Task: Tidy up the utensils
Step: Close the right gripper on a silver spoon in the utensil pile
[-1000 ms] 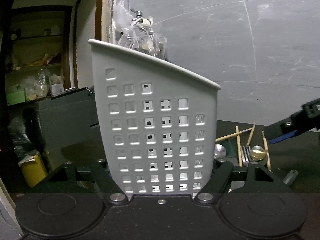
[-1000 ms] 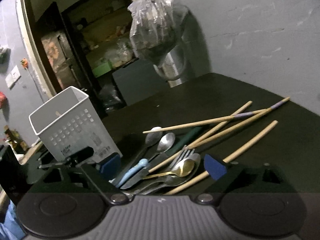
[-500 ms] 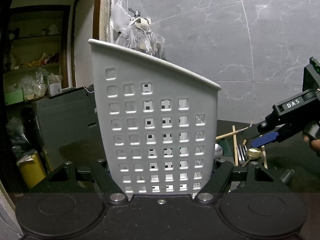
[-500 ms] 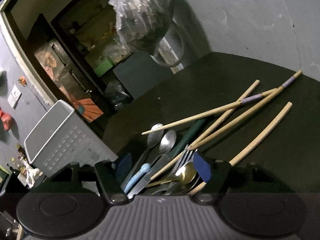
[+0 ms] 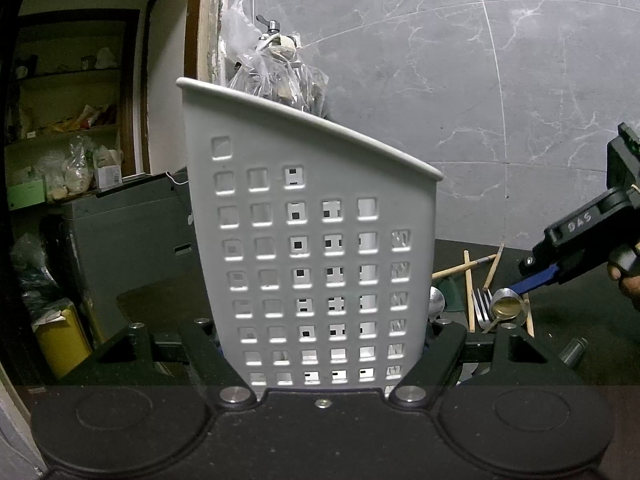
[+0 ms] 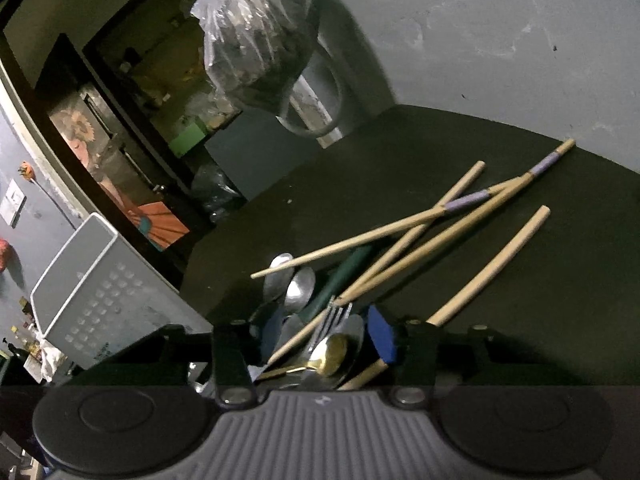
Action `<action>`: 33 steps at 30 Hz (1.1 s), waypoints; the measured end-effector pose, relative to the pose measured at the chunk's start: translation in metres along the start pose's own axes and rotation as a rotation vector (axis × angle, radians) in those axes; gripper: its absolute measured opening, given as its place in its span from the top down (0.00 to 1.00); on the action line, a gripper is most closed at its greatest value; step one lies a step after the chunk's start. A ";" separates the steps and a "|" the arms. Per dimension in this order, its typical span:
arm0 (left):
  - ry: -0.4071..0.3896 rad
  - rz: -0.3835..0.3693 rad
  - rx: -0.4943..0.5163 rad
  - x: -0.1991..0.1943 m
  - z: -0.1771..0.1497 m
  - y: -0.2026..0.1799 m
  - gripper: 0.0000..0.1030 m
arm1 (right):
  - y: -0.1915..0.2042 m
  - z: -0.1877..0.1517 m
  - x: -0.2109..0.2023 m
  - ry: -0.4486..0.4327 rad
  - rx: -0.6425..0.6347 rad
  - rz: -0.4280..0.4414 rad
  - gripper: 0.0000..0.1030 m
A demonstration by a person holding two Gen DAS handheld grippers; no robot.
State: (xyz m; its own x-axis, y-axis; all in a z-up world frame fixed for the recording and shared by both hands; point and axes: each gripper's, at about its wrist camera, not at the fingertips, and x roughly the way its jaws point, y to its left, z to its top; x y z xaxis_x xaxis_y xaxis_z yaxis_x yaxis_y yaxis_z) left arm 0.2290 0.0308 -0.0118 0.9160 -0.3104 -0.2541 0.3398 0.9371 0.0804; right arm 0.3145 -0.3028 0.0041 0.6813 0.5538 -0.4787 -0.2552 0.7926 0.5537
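Here | right tool (image 5: 536, 280) arm reads "DAS", mirrored | jaws closing

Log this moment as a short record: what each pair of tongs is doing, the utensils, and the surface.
left tongs: shut on the white basket, held upright
right tongs: closing around the utensil pile, pads not yet pressing
between right tongs: gold spoon, fork
also in pile: silver spoons, chopsticks
surface: dark table
basket contents: cannot tell
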 end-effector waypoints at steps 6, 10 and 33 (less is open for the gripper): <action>-0.001 0.000 0.000 0.000 0.000 0.000 0.26 | -0.006 -0.003 0.009 0.037 0.012 -0.015 0.77; -0.001 0.000 0.000 0.000 0.000 0.000 0.26 | -0.016 -0.004 0.010 0.043 0.069 0.013 0.80; 0.000 0.000 -0.001 0.002 0.000 0.000 0.26 | -0.020 -0.001 -0.009 -0.069 0.147 -0.039 0.99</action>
State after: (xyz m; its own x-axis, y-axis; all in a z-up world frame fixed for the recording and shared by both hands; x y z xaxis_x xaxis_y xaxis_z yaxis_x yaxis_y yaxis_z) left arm 0.2307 0.0301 -0.0122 0.9159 -0.3105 -0.2542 0.3398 0.9371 0.0797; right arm 0.3130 -0.3237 -0.0029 0.7354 0.5003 -0.4570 -0.1274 0.7645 0.6319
